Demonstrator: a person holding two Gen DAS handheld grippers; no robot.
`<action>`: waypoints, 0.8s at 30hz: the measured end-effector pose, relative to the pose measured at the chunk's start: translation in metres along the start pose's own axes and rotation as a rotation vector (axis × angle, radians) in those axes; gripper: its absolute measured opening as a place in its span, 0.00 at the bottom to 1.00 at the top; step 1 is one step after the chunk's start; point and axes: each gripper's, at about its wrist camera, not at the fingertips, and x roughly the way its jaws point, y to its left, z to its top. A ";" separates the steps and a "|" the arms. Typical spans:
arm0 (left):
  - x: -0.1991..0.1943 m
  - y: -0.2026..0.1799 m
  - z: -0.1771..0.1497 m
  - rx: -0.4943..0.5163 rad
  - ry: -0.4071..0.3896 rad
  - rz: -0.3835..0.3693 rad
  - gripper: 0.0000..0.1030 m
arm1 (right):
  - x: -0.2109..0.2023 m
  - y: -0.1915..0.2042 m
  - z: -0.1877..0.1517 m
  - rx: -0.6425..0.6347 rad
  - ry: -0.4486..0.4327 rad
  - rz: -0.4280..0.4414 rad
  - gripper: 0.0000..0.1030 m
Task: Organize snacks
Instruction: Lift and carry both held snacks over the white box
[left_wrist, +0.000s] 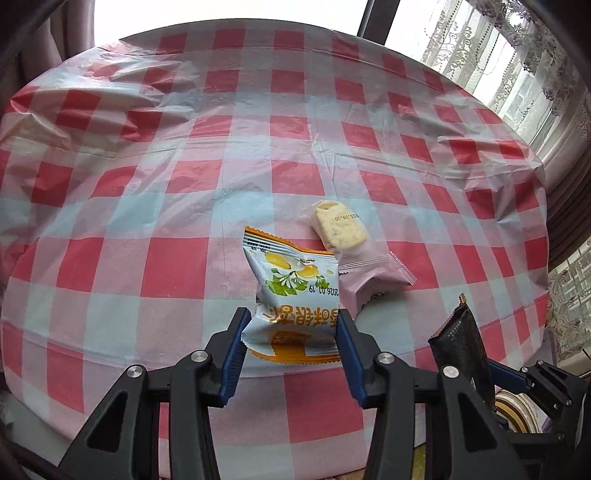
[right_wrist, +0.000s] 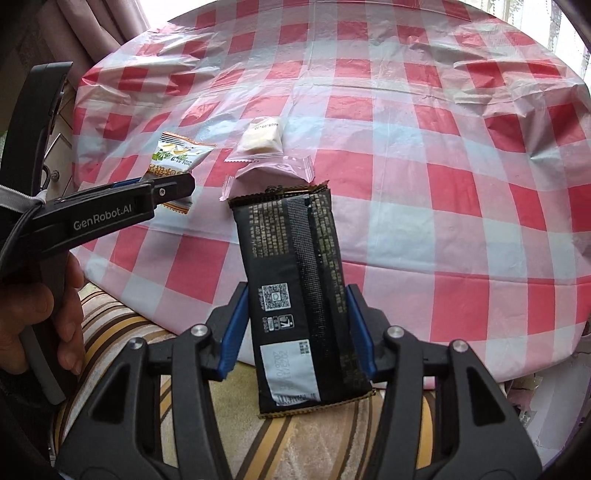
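Observation:
My left gripper is shut on a light-blue and orange snack packet near the table's front edge; it also shows in the right wrist view. A pink-wrapped biscuit lies just right of it on the table, seen too in the right wrist view. My right gripper is shut on a black snack bar, held upright over the table's front edge; the bar shows at the lower right of the left wrist view.
The round table wears a red and white checked plastic cloth. A striped cushion lies below the table edge. Lace curtains hang at the right. A hand holds the left gripper's handle.

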 end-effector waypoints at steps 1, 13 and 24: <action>-0.006 -0.002 -0.003 -0.005 -0.004 -0.003 0.46 | -0.004 0.000 0.000 0.005 -0.010 0.003 0.53; -0.063 -0.044 -0.037 0.024 -0.051 -0.056 0.46 | -0.052 -0.013 -0.024 0.037 -0.115 -0.005 0.53; -0.091 -0.081 -0.042 0.102 -0.086 -0.086 0.46 | -0.082 -0.042 -0.040 0.096 -0.167 -0.033 0.53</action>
